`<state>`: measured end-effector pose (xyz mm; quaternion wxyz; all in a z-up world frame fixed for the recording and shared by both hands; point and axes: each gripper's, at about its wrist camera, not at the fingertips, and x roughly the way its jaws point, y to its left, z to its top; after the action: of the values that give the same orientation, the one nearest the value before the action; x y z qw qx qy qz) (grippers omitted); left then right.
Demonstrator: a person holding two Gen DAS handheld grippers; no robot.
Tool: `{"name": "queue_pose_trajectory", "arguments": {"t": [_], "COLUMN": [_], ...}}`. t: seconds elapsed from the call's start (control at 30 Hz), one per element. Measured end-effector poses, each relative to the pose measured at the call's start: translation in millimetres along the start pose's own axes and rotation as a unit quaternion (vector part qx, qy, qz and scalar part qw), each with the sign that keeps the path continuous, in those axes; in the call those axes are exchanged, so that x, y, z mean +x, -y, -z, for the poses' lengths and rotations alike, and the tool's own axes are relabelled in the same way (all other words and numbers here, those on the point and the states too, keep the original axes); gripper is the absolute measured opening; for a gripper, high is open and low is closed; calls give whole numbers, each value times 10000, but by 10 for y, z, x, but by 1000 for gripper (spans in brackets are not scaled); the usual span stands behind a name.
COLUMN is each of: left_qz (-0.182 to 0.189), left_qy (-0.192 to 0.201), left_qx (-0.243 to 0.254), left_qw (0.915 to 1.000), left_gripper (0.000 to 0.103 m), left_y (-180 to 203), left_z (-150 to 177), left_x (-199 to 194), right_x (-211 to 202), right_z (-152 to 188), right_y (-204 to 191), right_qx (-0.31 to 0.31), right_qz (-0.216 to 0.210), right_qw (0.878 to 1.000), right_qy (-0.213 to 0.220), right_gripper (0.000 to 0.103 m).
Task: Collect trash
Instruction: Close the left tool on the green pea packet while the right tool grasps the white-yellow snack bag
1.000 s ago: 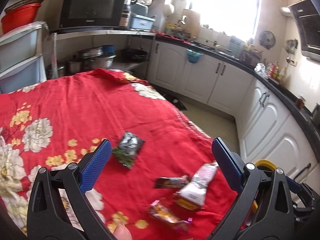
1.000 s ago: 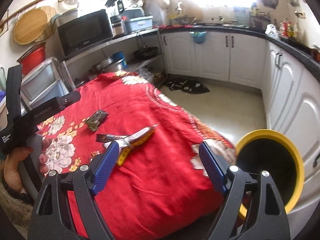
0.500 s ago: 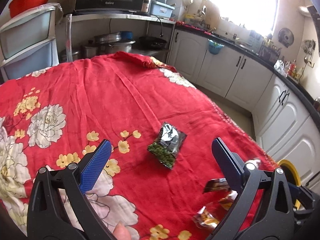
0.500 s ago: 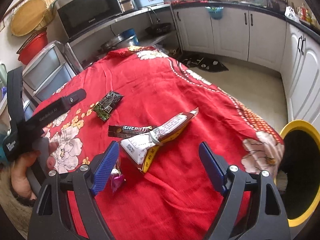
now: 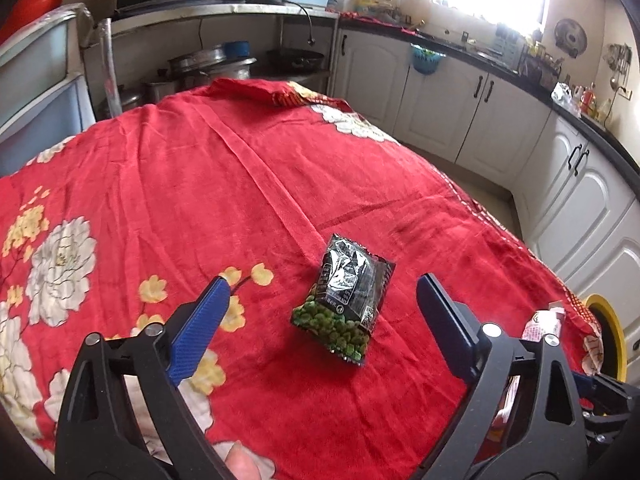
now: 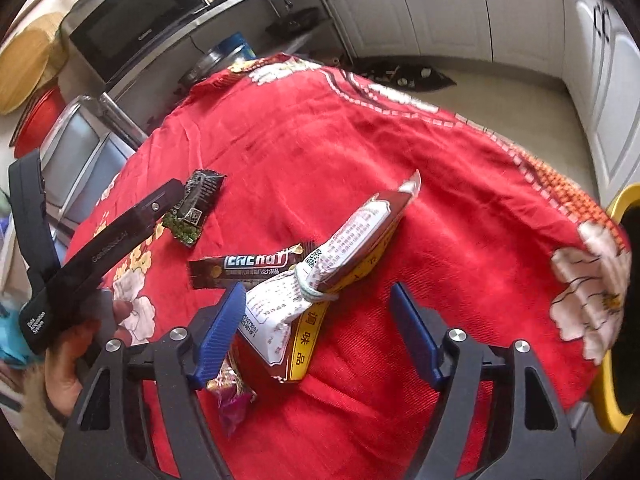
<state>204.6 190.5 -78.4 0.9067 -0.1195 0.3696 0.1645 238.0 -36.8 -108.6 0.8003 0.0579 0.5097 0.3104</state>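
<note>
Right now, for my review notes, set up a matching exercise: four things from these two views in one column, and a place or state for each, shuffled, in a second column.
Things
1. pea snack packet
2. chocolate bar wrapper
3. white seasoning bag
4. yellow-rimmed bin

Places or states
A. tied round the middle with a band
B. off the table's edge, on the right claw's right
C. between the open left claw's fingers, on the cloth
D. flat, one end under the seasoning bag

Pairs: 1-C, 2-D, 3-A, 4-B

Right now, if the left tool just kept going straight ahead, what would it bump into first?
Most likely the green pea snack packet, lying on the red cloth between the open left tool's fingers; depth is hard to judge.
</note>
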Motion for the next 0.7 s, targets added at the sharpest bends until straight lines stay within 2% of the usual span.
{"name": "queue_pose_trajectory", "arguments": {"t": [0.07,0.2,0.27,0.3,0.43,0.6,0.67,0.7], "left_qz": [-2,52,30,37,88,153,256,272], "left_qy": [-64,-242,-315,-357,-446,-461,-499,-505], "left_qx": [27,27,48,54,116,102,45,47], "left_qw": [10000,9997,9995,9993,9989,9988,9984,9983], "left_gripper": [80,72,62,60,43,29,9,9], "left_y": [12,33,47,53,81,58,47,50], "left_z": [-9,-3,9,20,69,87,96,105], "left_x": [50,157,199,217,264,245,222,203], "right_x": [27,68,76,66,-4,-168,-244,-271], "right_z": [-4,-14,-17,-21,-11,48,82,93], "right_y": [24,46,75,80,164,193,213,221], "right_qx": [87,207,331,338,364,100,15,-16], "right_qz": [-88,-493,-655,-662,-663,-481,-415,-386], "right_qw": [9999,9985,9973,9972,9971,9986,9988,9989], "right_qy": [10,-62,-80,-60,0,169,252,283], "right_gripper": [65,45,41,28,23,21,21,21]}}
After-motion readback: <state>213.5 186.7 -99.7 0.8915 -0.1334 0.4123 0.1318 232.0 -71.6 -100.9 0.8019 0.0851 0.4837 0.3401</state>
